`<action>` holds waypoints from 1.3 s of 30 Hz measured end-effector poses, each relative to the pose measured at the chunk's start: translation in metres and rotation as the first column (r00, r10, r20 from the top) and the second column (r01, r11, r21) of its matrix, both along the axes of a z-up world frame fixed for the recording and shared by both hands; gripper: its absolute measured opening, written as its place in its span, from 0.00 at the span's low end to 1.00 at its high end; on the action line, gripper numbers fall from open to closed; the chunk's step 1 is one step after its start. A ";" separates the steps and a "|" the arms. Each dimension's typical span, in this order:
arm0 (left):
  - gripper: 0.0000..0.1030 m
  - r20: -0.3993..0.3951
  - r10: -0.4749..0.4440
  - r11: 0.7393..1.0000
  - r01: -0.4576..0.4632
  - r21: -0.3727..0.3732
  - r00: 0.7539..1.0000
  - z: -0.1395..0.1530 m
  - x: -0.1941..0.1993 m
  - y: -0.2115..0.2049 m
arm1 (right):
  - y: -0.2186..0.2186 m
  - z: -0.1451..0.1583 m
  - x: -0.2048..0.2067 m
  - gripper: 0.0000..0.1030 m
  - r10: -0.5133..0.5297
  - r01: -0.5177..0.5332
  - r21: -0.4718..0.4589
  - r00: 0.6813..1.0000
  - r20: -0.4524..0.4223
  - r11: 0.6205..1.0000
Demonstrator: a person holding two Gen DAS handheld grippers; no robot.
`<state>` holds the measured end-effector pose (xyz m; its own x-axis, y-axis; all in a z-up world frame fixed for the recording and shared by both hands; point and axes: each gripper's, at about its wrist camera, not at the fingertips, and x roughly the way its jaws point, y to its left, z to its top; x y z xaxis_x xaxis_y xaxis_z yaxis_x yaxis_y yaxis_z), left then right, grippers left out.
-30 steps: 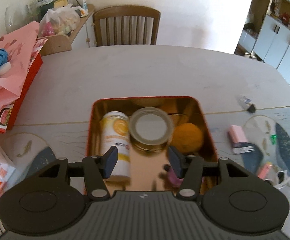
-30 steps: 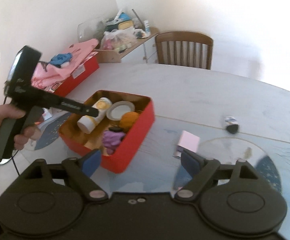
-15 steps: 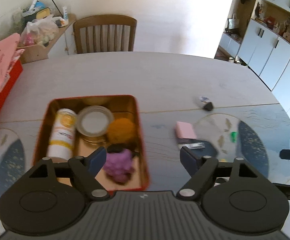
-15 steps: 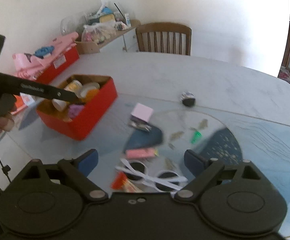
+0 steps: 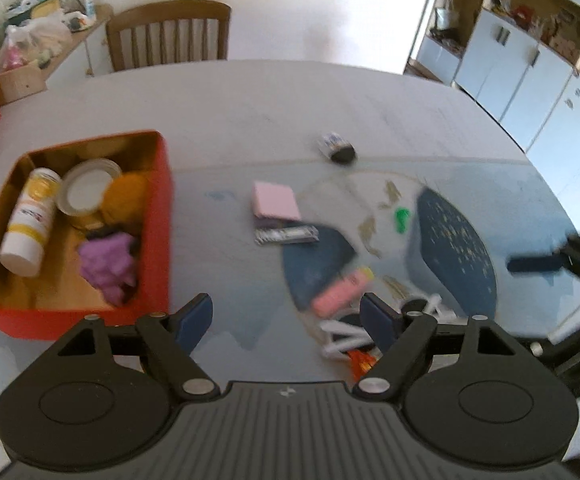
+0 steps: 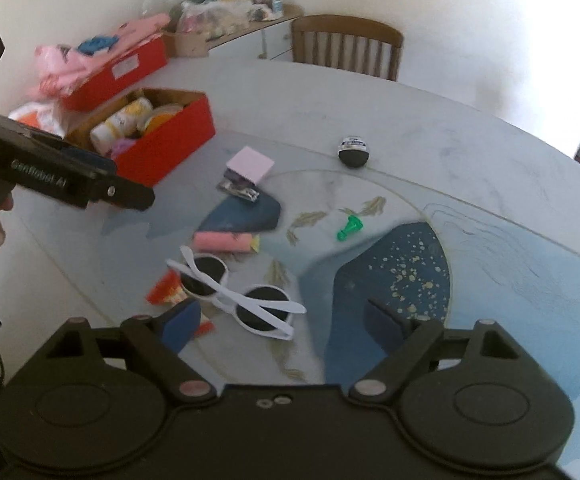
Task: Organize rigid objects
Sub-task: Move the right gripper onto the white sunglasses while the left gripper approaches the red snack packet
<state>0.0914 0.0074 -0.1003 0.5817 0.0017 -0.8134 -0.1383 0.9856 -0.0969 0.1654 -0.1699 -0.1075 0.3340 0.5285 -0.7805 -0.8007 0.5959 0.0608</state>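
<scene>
A red tin box (image 5: 158, 216) (image 6: 170, 146) on the table holds a white and yellow bottle (image 5: 30, 220), a jar lid (image 5: 88, 190), an orange ball (image 5: 124, 196) and a purple lump (image 5: 108, 264). Loose on the table lie a pink pad (image 5: 276, 200) (image 6: 250, 162), a silver wrapper (image 5: 286, 235), a pink bar (image 5: 339, 290) (image 6: 222, 242), white sunglasses (image 6: 236, 292), a green piece (image 6: 349, 228) and a small black and white jar (image 6: 353, 151). My left gripper (image 5: 288, 316) is open and empty, right of the box. My right gripper (image 6: 278, 322) is open and empty over the sunglasses.
A wooden chair (image 5: 170, 34) stands at the table's far side. A second red box with pink cloth (image 6: 102, 64) sits at the far left. A small red and orange packet (image 6: 166, 290) lies beside the sunglasses. White cupboards (image 5: 529, 64) stand at the right.
My left gripper has swung right, away from above the red box, and its jaws have opened wider. My right gripper has moved right toward the sunglasses and loose items.
</scene>
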 end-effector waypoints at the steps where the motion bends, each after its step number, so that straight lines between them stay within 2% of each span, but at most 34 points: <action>1: 0.78 -0.005 -0.014 1.000 0.014 0.002 1.000 -0.004 -0.002 -0.007 | 0.000 -0.002 0.002 0.86 0.016 -0.016 -0.009 1.000 0.007 1.000; 9: 0.78 -0.044 -0.110 0.993 0.112 0.033 0.993 -0.031 -0.016 -0.051 | 0.003 -0.013 0.018 0.86 0.141 -0.141 -0.040 0.990 -0.010 0.989; 16: 0.78 -0.060 -0.113 0.993 0.115 0.034 0.992 -0.047 -0.016 -0.065 | 0.010 -0.025 0.032 0.78 0.207 -0.209 -0.067 0.978 -0.026 0.976; 22: 0.78 -0.065 -0.127 0.990 0.131 0.059 0.990 -0.057 -0.013 -0.077 | 0.027 -0.028 0.036 0.67 0.297 -0.300 -0.067 0.954 -0.051 0.952; 24: 0.78 -0.072 -0.128 0.989 0.133 0.060 0.989 -0.061 -0.011 -0.080 | 0.035 -0.029 0.035 0.53 0.328 -0.331 -0.065 0.943 -0.060 0.941; 30: 0.77 -0.069 -0.147 0.986 0.152 0.067 0.987 -0.064 -0.009 -0.089 | 0.053 -0.032 0.025 0.33 0.397 -0.401 -0.074 0.916 -0.066 0.913; 31: 0.76 -0.067 -0.149 0.985 0.154 0.074 0.987 -0.064 -0.008 -0.090 | 0.056 -0.032 0.023 0.31 0.406 -0.410 -0.079 0.912 -0.060 0.909; 33: 0.71 -0.066 -0.152 0.983 0.158 0.096 0.986 -0.064 -0.007 -0.093 | 0.060 -0.033 0.020 0.22 0.425 -0.429 -0.083 0.903 -0.054 0.900; 39: 0.49 -0.053 -0.150 0.982 0.155 0.108 0.987 -0.061 -0.006 -0.094 | 0.062 -0.031 0.015 0.14 0.427 -0.429 -0.074 0.903 -0.044 0.900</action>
